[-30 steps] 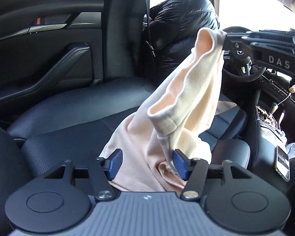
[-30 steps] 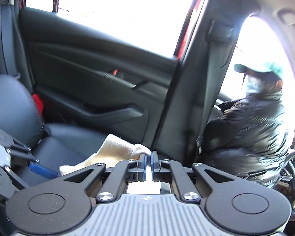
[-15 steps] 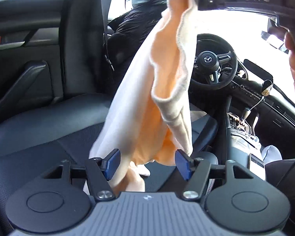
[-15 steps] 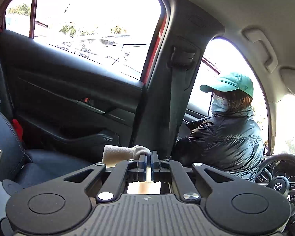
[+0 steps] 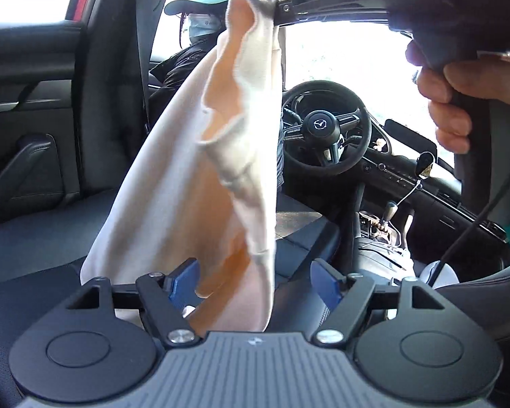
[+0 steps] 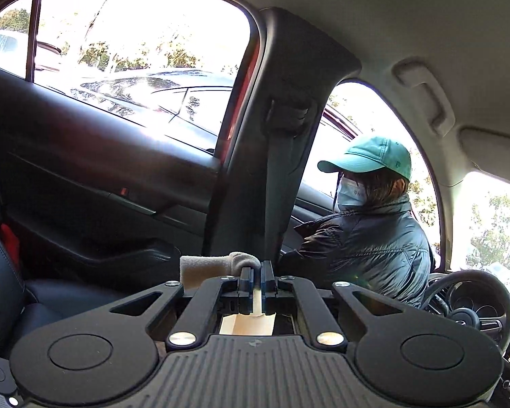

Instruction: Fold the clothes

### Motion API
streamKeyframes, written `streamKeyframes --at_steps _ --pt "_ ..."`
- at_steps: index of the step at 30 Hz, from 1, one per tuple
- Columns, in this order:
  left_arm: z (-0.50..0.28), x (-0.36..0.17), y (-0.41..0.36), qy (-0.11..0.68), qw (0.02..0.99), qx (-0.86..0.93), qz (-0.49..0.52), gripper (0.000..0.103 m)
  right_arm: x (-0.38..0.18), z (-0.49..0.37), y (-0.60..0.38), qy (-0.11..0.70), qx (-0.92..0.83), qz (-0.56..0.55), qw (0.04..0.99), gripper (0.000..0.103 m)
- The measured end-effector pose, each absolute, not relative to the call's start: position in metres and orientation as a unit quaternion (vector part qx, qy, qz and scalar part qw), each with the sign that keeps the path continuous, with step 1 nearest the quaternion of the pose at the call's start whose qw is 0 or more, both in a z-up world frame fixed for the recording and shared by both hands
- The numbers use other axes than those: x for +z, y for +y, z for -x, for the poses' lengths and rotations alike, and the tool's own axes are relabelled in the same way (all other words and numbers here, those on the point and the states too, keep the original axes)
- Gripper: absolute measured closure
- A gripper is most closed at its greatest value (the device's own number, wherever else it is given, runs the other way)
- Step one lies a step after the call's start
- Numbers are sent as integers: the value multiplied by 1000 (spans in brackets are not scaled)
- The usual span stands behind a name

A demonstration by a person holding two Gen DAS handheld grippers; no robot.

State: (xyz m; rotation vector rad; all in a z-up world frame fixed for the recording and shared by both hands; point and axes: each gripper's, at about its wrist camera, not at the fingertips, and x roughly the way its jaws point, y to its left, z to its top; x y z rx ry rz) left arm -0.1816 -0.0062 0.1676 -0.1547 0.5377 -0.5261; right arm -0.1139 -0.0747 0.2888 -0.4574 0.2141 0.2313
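Note:
A cream and peach garment (image 5: 193, 183) hangs in the air over the black car seat, seen in the left wrist view. Its top corner is pinched by my right gripper (image 5: 278, 8), which comes in from the upper right with a hand (image 5: 459, 102) on its handle. My left gripper (image 5: 255, 284) stands open below; the garment's lower end dangles between its blue pads (image 5: 183, 280) without being clamped. In the right wrist view my right gripper (image 6: 257, 273) is shut on a bunched cream edge of the garment (image 6: 217, 263).
A black leather seat (image 5: 37, 238) lies under the garment. A person in a green cap and dark jacket (image 6: 367, 244) sits ahead by the door pillar (image 6: 265, 170). The steering wheel (image 5: 326, 125), gear lever (image 5: 389, 212) and door panel (image 5: 23, 125) surround the space.
My right gripper has risen with the garment, lifting it off the seat until it hangs nearly straight. The left gripper has tilted upward and stayed open.

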Motion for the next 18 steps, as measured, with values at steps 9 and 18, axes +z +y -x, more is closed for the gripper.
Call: streamKeyframes --at_steps 9,18 --pt "167 167 9 254 945 -196 59 37 296 135 -73 85 121 229 962 99" --pt "148 165 14 252 942 -217 32 98 297 134 -81 87 125 205 967 99"
